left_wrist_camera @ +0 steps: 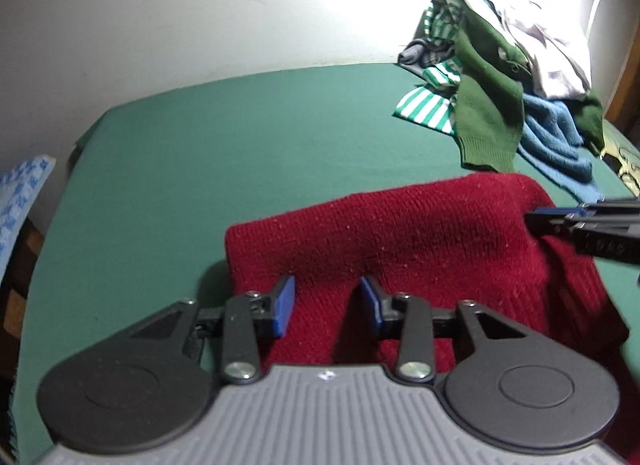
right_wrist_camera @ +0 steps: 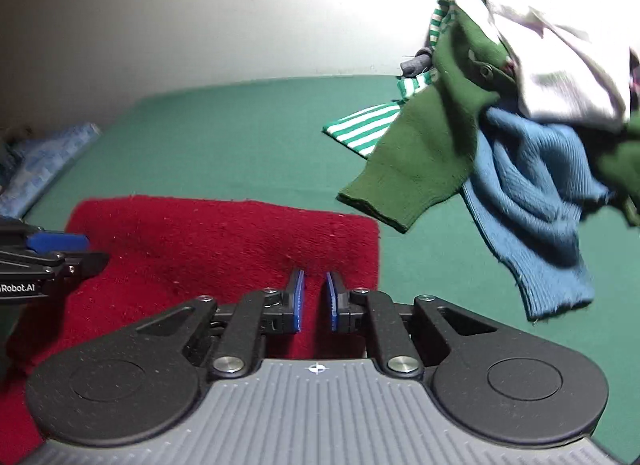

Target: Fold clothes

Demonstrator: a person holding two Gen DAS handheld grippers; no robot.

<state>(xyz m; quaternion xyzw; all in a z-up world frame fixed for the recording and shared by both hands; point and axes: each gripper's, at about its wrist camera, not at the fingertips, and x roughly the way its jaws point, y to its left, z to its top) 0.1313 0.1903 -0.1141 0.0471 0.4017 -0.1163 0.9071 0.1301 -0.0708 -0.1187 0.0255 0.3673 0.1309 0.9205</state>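
A dark red knit sweater [left_wrist_camera: 420,233] [right_wrist_camera: 208,241] lies folded into a flat block on the green surface [left_wrist_camera: 240,145] [right_wrist_camera: 240,137]. My left gripper [left_wrist_camera: 328,305] hovers over its near left part, jaws open, blue pads well apart with nothing pinched. In the right wrist view it reaches in from the left edge [right_wrist_camera: 80,253] over the sweater's left end. My right gripper [right_wrist_camera: 315,301] is over the sweater's near right edge, its pads a narrow gap apart with only the cloth below showing through. It also enters the left wrist view at the right edge [left_wrist_camera: 530,219], at the sweater's right end.
A heap of unfolded clothes [left_wrist_camera: 500,85] [right_wrist_camera: 500,105] sits at the back right: a green sleeve [left_wrist_camera: 488,125] [right_wrist_camera: 408,169], a blue knit [left_wrist_camera: 556,145] [right_wrist_camera: 532,205], a green-and-white striped piece [left_wrist_camera: 424,105] [right_wrist_camera: 360,129]. A blue patterned cloth [left_wrist_camera: 20,205] [right_wrist_camera: 40,161] lies past the left edge.
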